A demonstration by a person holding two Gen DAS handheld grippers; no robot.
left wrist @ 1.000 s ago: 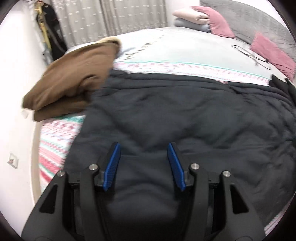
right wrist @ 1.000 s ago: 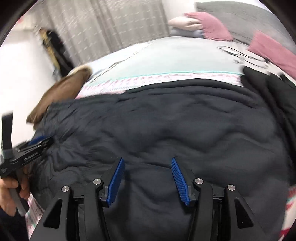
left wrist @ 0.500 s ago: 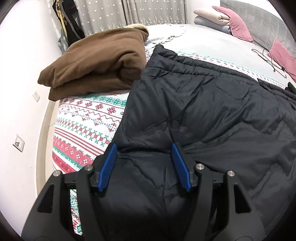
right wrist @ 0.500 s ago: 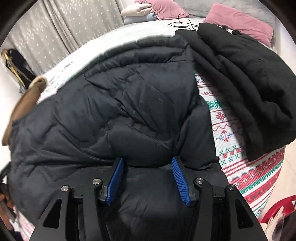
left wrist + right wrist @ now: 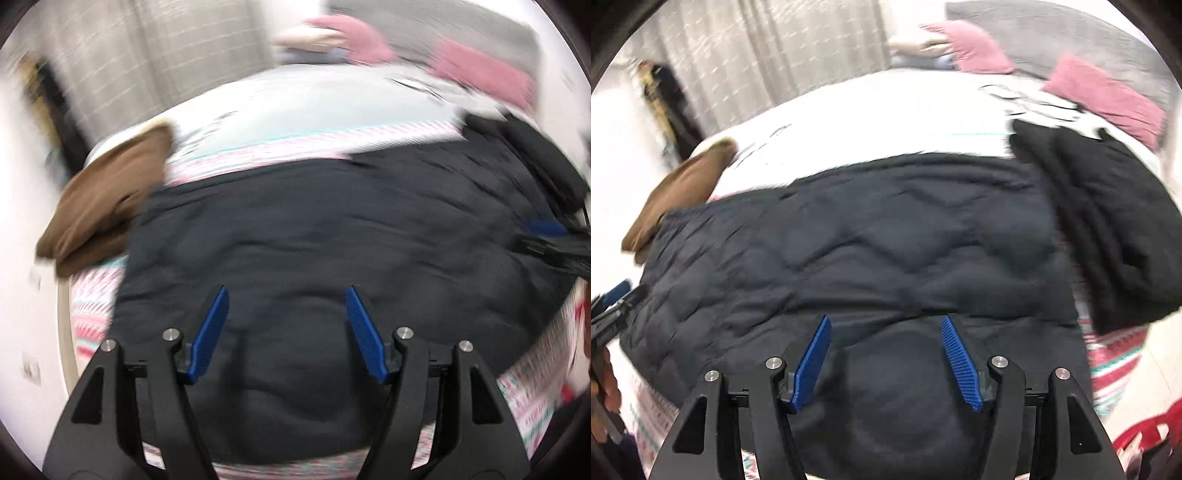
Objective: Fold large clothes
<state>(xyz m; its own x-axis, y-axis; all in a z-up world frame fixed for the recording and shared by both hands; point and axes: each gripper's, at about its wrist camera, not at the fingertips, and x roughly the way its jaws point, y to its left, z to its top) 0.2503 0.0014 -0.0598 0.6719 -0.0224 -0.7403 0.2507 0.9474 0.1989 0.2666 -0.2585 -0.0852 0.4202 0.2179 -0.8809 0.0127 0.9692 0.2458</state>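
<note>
A large dark quilted jacket (image 5: 332,236) lies spread across the near part of the bed; it also shows in the right wrist view (image 5: 871,236). My left gripper (image 5: 286,295) is open and empty, held above the jacket's near left part. My right gripper (image 5: 884,323) is open and empty above the jacket's near edge. The right gripper shows at the right edge of the left wrist view (image 5: 546,236). The left gripper shows at the left edge of the right wrist view (image 5: 613,302). Both views are blurred.
A folded brown garment (image 5: 110,210) lies at the jacket's left, also seen in the right wrist view (image 5: 676,192). A black garment (image 5: 1108,221) lies at the right. Pink pillows (image 5: 1104,96) and a cable (image 5: 1027,96) are at the far end. A red basket (image 5: 1145,439) is at lower right.
Both grippers have pulled back and swung to face the bed's head. The jacket now lies crosswise before both cameras. Both grippers stay open and empty.
</note>
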